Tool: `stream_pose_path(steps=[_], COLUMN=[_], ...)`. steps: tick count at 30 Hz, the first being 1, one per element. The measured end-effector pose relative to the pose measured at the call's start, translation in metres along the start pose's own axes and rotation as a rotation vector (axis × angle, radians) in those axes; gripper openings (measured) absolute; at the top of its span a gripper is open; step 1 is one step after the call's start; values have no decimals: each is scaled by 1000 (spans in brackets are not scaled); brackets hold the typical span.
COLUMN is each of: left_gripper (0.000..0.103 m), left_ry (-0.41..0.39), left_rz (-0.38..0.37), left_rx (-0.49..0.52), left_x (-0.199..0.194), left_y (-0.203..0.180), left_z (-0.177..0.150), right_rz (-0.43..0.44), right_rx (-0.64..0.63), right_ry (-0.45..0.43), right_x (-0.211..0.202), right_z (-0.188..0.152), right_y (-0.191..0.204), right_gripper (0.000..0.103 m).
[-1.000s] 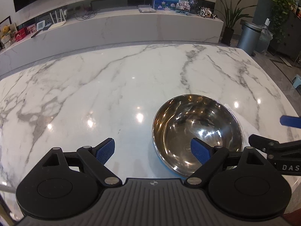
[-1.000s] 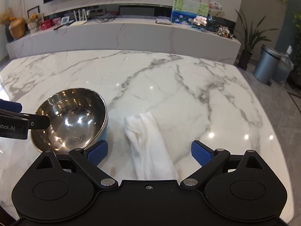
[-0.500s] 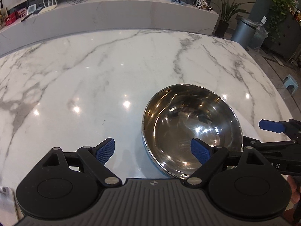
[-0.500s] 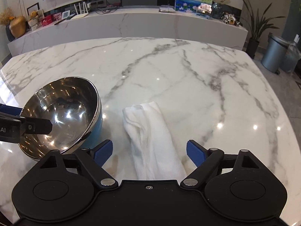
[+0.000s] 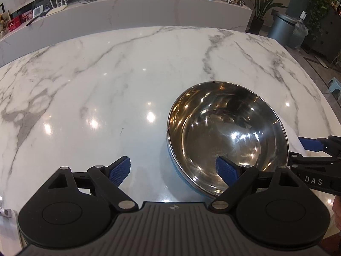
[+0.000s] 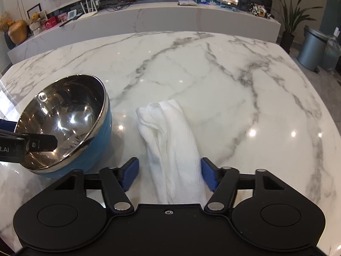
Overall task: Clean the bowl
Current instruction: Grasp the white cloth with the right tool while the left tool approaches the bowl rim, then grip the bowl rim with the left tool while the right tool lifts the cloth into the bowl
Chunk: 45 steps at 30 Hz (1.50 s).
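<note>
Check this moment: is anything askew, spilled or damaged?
Only the bowl looks odd: it sits tipped on the marble table, rim raised toward the white cloth. No spill or damage shows.

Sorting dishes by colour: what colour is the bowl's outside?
Blue, under a steel rim; the bowl shows it best from the right wrist.

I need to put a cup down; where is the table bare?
Bare marble table left of and beyond the bowl, and right of the white cloth. Crowded between bowl and cloth.
</note>
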<state>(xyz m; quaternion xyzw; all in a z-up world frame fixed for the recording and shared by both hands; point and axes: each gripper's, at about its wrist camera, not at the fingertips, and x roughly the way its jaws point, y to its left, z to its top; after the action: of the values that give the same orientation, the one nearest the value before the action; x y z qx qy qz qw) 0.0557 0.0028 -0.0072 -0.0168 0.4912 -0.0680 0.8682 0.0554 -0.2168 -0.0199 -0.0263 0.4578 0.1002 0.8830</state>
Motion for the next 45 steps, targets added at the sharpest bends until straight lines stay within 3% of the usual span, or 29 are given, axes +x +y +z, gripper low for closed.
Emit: stream_pose_path(steps=[11,14,22,26,34,42,45], left_gripper=[87,78,74,67,57,56,50], left_ry=[7,15,26,26,29,39,35], left_rz=[-13,-13,-4,-6,-10,-10,-12], left_rx=[-19,-18,-16,-18,-17,-33,-32], left_x=[2,3,5,5,4,6,5], left_y=[3,2,2,2,5,7,6], left_z=[1,1,-1,-1,-2,-1,-2], right_rz=[-3,-5,-19,-29,-31,-28,-24], right_rx=[6,-4,-19,-24,-46,-46,-67], right_ry=[-13,-16,-34,-28,-27,-37,-88], right_x=[0,2,7,11,10,5,-9], right_z=[0,-1,6,7,6,8,10], right_y=[-6,-4,1,4,9,16,22], right_gripper=[49,47,47,47,23,15,15])
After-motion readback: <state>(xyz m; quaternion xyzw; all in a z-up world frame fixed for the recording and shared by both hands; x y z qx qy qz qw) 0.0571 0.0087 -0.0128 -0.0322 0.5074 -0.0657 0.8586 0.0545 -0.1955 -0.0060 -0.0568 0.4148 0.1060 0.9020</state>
